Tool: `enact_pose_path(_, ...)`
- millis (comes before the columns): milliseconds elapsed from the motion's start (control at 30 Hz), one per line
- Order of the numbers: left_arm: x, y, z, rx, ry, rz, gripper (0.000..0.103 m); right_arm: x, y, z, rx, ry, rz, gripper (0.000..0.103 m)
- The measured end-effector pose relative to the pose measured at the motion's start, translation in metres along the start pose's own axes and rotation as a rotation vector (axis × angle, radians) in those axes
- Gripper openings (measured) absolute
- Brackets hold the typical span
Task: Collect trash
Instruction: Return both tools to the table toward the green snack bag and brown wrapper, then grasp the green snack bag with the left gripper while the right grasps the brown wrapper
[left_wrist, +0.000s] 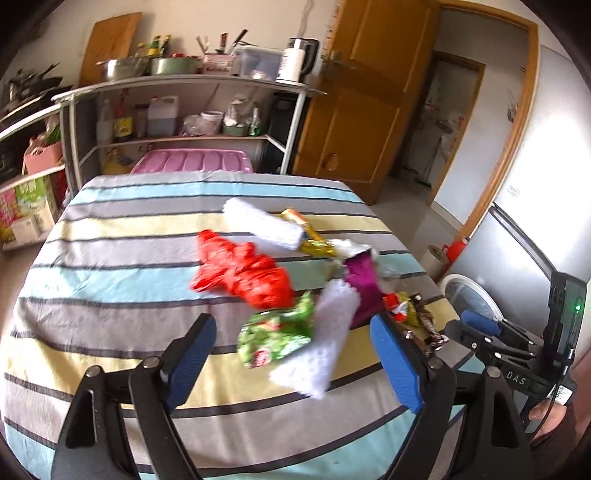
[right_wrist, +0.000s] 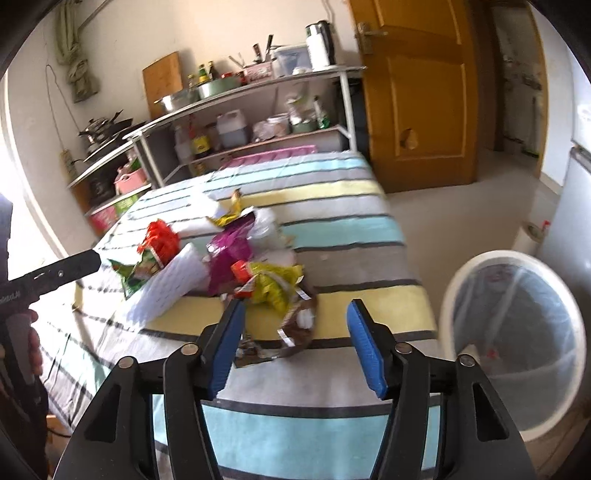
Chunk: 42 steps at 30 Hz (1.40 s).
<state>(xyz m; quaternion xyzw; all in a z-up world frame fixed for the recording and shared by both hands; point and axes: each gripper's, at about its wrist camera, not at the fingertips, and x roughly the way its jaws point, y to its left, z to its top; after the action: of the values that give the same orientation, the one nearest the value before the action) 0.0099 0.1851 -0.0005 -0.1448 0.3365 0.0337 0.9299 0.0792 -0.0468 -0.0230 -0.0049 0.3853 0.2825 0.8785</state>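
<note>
The tabletop (right_wrist: 332, 236), under a striped cloth, carried the whole litter in one loose heap toward its right side, and the lined white bin (right_wrist: 513, 332) stood on the floor just off that same right edge. That put the bin well nearer the right tongs (right_wrist: 295, 347) than the left tongs (left_wrist: 295, 354).

Within the heap, the red plastic bag (left_wrist: 243, 273) lay farthest left, its long axis slanting from upper left to lower right in the left wrist view. A white foam sheet (left_wrist: 328, 343) ran roughly away from the left tongs, with the green snack wrapper (left_wrist: 273, 336) touching its left side, almost dead ahead between the blue pads.

The brown wrapper (right_wrist: 295, 325) lay closest to the right tongs, just ahead and slightly left of centre, the yellow wrapper (right_wrist: 273, 284) beyond it; motion blur made their outlines uncertain, so they may have overlapped.

Both tongs stood wide apart and held nothing. Each hovered low over the near edge, pitched forward toward the heap, the right one seeming the likelier to grasp first.
</note>
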Motion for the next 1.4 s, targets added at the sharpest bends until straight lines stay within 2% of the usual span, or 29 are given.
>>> enact_pose_path(133,0.004,0.015,-0.003,-0.033,0.012,0.014,0.091,0.015,0.003,0.001,0.017,0.036,-0.038,0.062)
enact_pose_path(267,0.018,0.024,-0.004,-0.067,0.054,-0.010,0.091,0.029,0.006,0.001,0.016,0.072,-0.083,0.062)
enact_pose_path(533,0.037,0.020,-0.006,-0.057,0.105,-0.073,0.091,0.035,0.001,0.003,0.036,0.091,-0.092,0.061)
enact_pose_path(733,0.046,0.019,-0.006,-0.064,0.114,-0.082,0.091,0.037,0.000,0.004,0.033,0.102,-0.094,0.036)
enact_pose_path(800,0.049,0.018,-0.005,-0.061,0.119,-0.083,0.090,0.037,0.001,0.004,0.031,0.098,-0.106,0.023)
enact_pose_path(1067,0.059,0.008,-0.004,-0.006,0.140,-0.069,0.077,0.034,-0.001,0.003,0.036,0.086,-0.105,0.020)
enact_pose_path(1233,0.059,0.004,-0.004,0.014,0.135,-0.080,0.056,0.032,0.000,0.003,0.035,0.077,-0.104,0.019)
enact_pose_path(1400,0.056,0.003,-0.004,0.014,0.126,-0.077,0.052,0.029,-0.001,0.003,0.039,0.067,-0.103,0.019)
